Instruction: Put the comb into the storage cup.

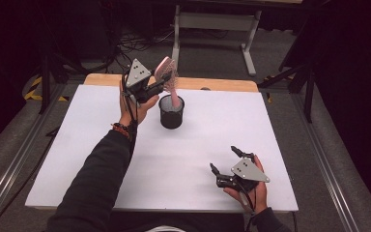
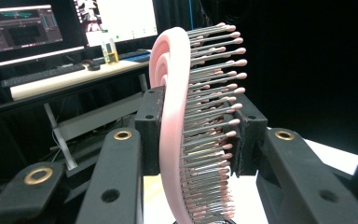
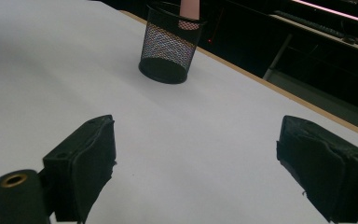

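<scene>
- The left gripper (image 1: pixel 160 83) is raised over the far part of the tabletop (image 1: pixel 101 145), clamped on the head of a pink hairbrush (image 1: pixel 168 75).
- In the left gripper view the brush (image 2: pixel 177 116) stands nearly upright between the jaws: one pad presses its pink back, the other meets the bristle tips, so the jaws stand partly closed with the brush filling the gap.
- The bristles (image 2: pixel 212 93) are grey pins with pink tips, pointing to the right of that view.
- The brush handle reaches down into a black mesh cup (image 1: pixel 171 112) that stands on the tabletop just beside the left hand (image 1: pixel 135 108); the head sits above the cup's rim.
- In the right gripper view the cup (image 3: pixel 169 44) stands upright, well ahead of the jaws, with the pink handle (image 3: pixel 189 8) coming out of its top.
- The right gripper (image 1: pixel 228 162) is low at the near right part of the tabletop, well apart from the cup, jaws spread wide with only bare white surface between them.
- The right hand (image 1: pixel 251 191) holds it from below.
</scene>
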The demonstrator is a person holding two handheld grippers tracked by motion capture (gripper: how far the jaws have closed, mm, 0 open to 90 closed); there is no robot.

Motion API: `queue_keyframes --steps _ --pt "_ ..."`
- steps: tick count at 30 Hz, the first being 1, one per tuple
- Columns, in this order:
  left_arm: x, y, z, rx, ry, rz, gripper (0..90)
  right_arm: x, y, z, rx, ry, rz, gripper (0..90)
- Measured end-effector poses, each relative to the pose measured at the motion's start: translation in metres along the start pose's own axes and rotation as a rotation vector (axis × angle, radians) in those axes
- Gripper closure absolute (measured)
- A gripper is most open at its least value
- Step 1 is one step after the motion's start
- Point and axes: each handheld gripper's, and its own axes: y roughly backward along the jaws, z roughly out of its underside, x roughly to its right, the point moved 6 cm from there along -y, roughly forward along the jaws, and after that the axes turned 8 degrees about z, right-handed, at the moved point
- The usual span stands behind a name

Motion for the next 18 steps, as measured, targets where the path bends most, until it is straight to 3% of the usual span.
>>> queue_keyframes --steps 18 --pt "0.003 -0.002 0.013 -0.019 0.018 0.019 63.2 0.001 0.0 0.0 0.0 0.0 0.003 12.0"
